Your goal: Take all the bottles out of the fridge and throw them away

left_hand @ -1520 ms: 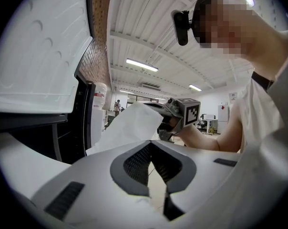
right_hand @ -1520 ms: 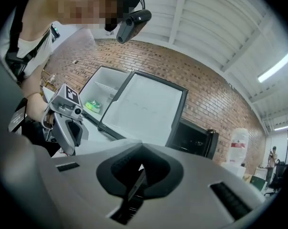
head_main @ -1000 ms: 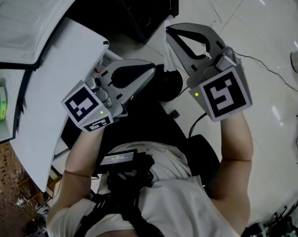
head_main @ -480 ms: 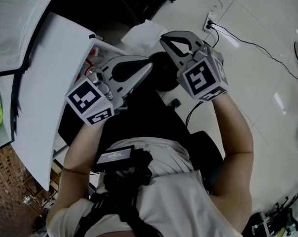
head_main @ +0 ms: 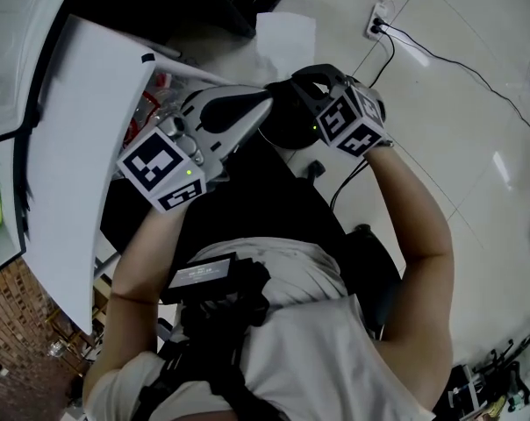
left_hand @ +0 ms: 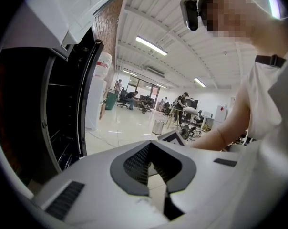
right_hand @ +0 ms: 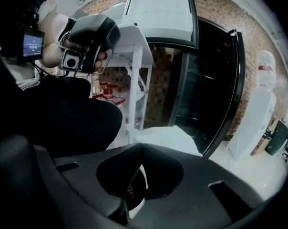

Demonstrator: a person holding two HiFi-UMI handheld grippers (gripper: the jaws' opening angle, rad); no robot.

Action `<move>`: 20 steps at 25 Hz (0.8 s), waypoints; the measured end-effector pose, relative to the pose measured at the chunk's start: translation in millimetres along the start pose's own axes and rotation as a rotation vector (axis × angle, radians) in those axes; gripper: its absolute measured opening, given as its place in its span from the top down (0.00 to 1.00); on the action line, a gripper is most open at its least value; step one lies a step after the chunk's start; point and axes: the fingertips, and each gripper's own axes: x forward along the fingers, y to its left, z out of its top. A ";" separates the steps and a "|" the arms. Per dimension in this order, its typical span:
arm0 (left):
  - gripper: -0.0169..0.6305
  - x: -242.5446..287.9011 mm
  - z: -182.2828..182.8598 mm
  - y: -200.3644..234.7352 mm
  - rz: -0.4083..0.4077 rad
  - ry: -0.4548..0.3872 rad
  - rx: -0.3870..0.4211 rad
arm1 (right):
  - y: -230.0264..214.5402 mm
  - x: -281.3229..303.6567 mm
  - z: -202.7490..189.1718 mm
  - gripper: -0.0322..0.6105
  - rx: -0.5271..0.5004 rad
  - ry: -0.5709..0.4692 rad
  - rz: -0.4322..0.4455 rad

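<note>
The left gripper [head_main: 267, 105] is smooth white plastic with grey ribbed pads, and the right gripper [head_main: 298, 82] is the same shape in matt black. Each carries a cube of black-and-white square markers behind the jaws. Both sit close together over the person's dark lap [head_main: 247, 209]. In the left gripper view the left gripper [left_hand: 151, 144] has its pads bowed into a hollow diamond with the tips meeting, and nothing is caught in it. In the right gripper view the right gripper [right_hand: 141, 147] is likewise drawn together at the tips. I can't make out anything gripped there, only a pale rim and a speck of red in the gap below. The bottles [head_main: 157, 95] are clear plastic with red caps and stand in the shelf of the flat white fridge door [head_main: 81, 147]. They lie left of the left gripper's jaws and touch neither tool. From the right gripper's side the bottles [right_hand: 106, 92] show beyond the lap, up and left of its closed tips and well apart from them. Past them the fridge [right_hand: 206, 80] stands open, dark inside, against a rough brick wall [right_hand: 220, 13]. A crumpled white plastic bag [head_main: 285, 38] lies on the glossy pale tile floor [head_main: 458, 147] just beyond the grippers.
</note>
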 end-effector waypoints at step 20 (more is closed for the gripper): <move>0.97 5.5 -32.4 9.0 0.022 0.079 -0.005 | 87.3 100.7 -170.4 0.95 0.114 0.334 0.245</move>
